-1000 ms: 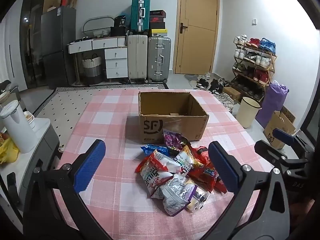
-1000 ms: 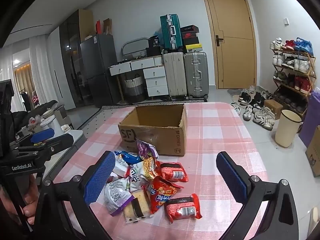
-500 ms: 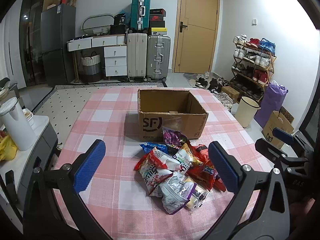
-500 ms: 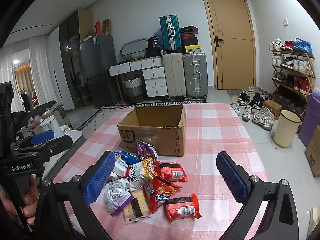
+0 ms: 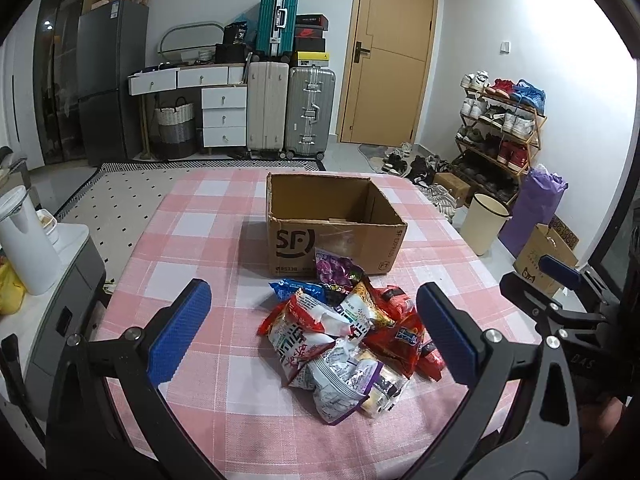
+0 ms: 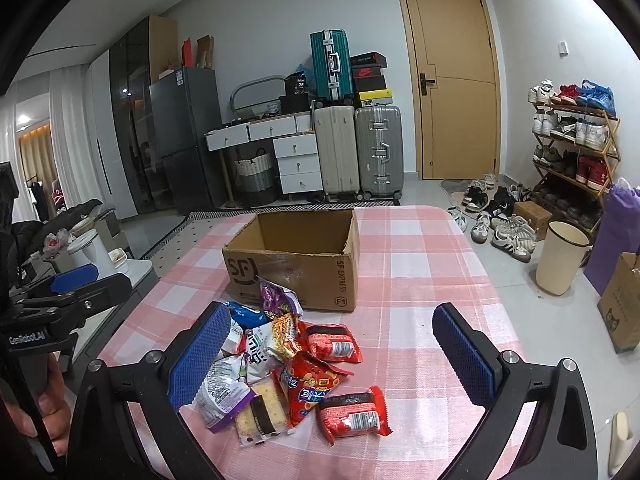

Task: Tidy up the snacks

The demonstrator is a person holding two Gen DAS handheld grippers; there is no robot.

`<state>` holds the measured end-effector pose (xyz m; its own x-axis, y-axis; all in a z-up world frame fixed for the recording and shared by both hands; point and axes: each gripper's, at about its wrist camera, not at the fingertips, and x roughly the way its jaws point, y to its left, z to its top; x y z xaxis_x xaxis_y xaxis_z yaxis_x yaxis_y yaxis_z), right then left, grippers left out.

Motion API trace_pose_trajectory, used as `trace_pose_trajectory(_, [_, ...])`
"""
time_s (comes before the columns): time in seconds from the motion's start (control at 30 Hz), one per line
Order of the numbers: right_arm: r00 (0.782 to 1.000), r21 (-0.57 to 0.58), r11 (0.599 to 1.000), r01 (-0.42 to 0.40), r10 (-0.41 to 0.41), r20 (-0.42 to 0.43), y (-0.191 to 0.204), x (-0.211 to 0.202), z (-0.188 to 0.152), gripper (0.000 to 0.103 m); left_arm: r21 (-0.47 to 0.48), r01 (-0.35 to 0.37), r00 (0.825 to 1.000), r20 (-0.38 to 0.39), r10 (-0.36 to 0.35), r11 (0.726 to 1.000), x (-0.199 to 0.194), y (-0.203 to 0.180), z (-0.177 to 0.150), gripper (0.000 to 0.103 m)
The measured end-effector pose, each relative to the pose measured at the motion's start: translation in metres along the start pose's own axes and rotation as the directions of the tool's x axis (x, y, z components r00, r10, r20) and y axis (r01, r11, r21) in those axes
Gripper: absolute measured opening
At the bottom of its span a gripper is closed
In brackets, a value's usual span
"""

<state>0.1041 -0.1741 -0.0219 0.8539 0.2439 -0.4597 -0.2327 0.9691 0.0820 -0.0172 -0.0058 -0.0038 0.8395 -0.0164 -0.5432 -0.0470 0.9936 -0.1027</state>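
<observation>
An open, empty cardboard SF box [image 5: 334, 228] [image 6: 296, 260] stands mid-table on the pink checked cloth [image 5: 192, 240]. A pile of snack packets [image 5: 344, 336] [image 6: 288, 364] lies in front of it, with a red packet [image 6: 354, 416] nearest me and a purple one [image 5: 334, 270] leaning on the box. My left gripper [image 5: 316, 332] is open and empty, above the pile's near side. My right gripper [image 6: 332, 356] is open and empty, also above the pile. Each gripper shows at the edge of the other's view.
A white kettle [image 5: 24, 248] sits on a side cabinet left of the table. A cream bin [image 6: 560, 256], shoes and a shoe rack [image 6: 572, 144] are on the right. Suitcases [image 5: 288, 108] and drawers stand against the far wall.
Both grippers have drawn back and up a little, so the box and pile look slightly farther. Nothing was taken hold of.
</observation>
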Motion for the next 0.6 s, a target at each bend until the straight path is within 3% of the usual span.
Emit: trace_pose_trajectory(0.6, [1.000,-0.009,1.000,-0.017,0.017,0.010,0.0047,-0.0004,0.0021,0.103,0.006,0.012,1.000,-0.007,-0.012,1.000,-0.0007,0.0000,0.0005,0.102])
